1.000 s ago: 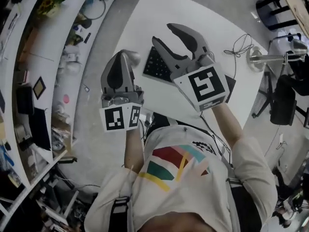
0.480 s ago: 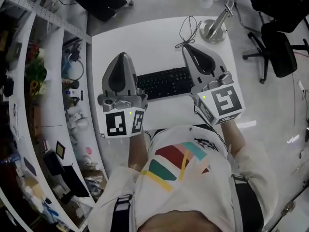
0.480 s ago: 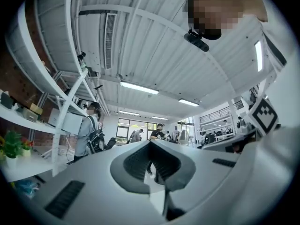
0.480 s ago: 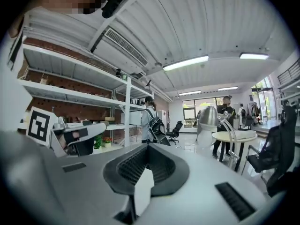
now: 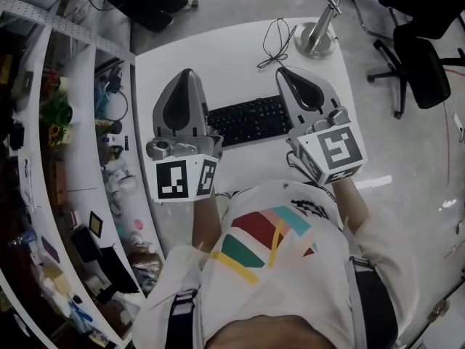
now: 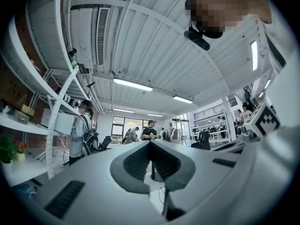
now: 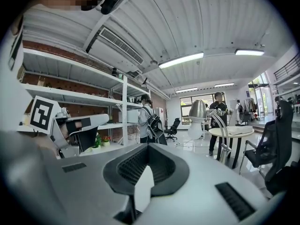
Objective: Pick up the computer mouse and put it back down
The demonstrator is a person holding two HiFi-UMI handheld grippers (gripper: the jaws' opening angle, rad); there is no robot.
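Observation:
No computer mouse shows in any view. In the head view both grippers are held side by side above a white table (image 5: 218, 57), pointing away from the person. My left gripper (image 5: 182, 75) is shut and empty over the table's left part, just left of a black keyboard (image 5: 251, 121). My right gripper (image 5: 283, 71) is also shut and empty, above the keyboard's right end. In the left gripper view the left gripper (image 6: 151, 142) has its jaws meeting at the tip. The right gripper (image 7: 149, 144) looks the same in the right gripper view, aimed across the room.
A desk lamp (image 5: 317, 31) stands at the table's far right corner, with a thin looped cable (image 5: 276, 38) beside it. Cluttered shelves (image 5: 73, 122) run along the left. A black office chair (image 5: 418, 57) stands to the right. Several people stand far off (image 6: 79, 130).
The right gripper's jaws, open a second ago, have closed on nothing. Both grippers swung round and now sit squarely over the table on either side of the keyboard.

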